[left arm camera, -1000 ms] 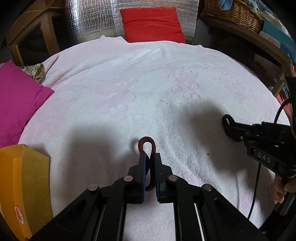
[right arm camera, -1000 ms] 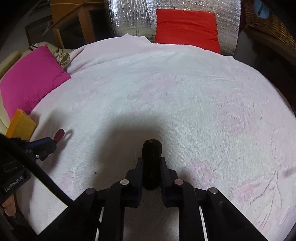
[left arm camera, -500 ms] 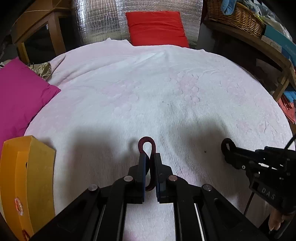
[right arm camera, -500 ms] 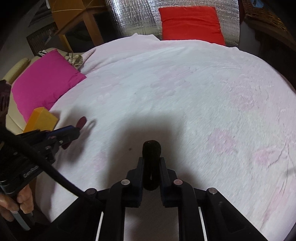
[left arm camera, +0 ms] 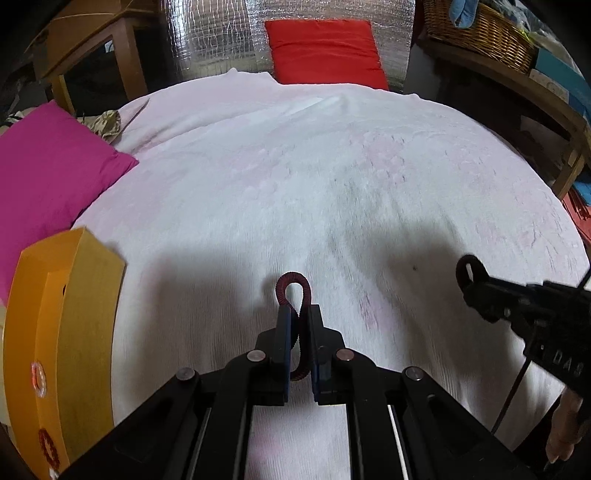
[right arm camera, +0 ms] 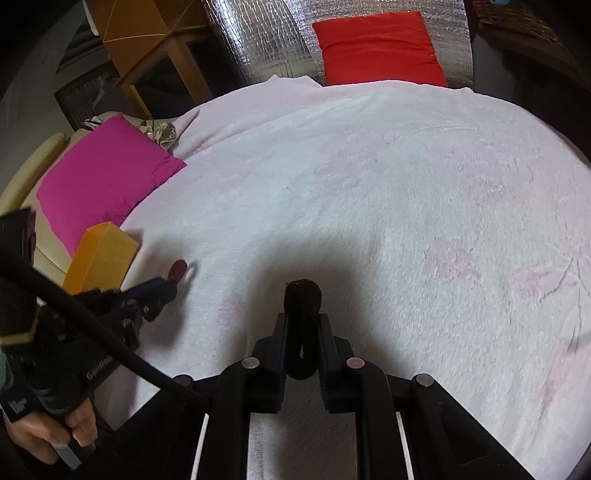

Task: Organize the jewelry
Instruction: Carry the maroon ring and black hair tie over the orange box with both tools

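Observation:
My left gripper (left arm camera: 298, 314) is shut on a dark red braided bracelet (left arm camera: 293, 291), whose loop sticks out past the fingertips above the pale pink blanket (left arm camera: 314, 177). My right gripper (right arm camera: 303, 319) is shut on a black ring-shaped bracelet (right arm camera: 303, 295). An orange box (left arm camera: 55, 332) stands at the left, beside the left gripper; small red rings show inside its front part. The right gripper (left arm camera: 476, 284) shows at the right of the left wrist view. The left gripper (right arm camera: 168, 288) with the red bracelet (right arm camera: 178, 269) shows next to the orange box (right arm camera: 99, 258) in the right wrist view.
A magenta cushion (left arm camera: 48, 173) lies at the left edge of the blanket. A red cushion (left arm camera: 325, 51) leans against a silver foil panel (left arm camera: 214, 40) at the back. A wicker basket (left arm camera: 480, 33) sits on a wooden shelf at the right. A wooden table (right arm camera: 147, 40) stands back left.
Both grippers have swung left, still holding their bracelets. The orange box has come further into view beside the left gripper.

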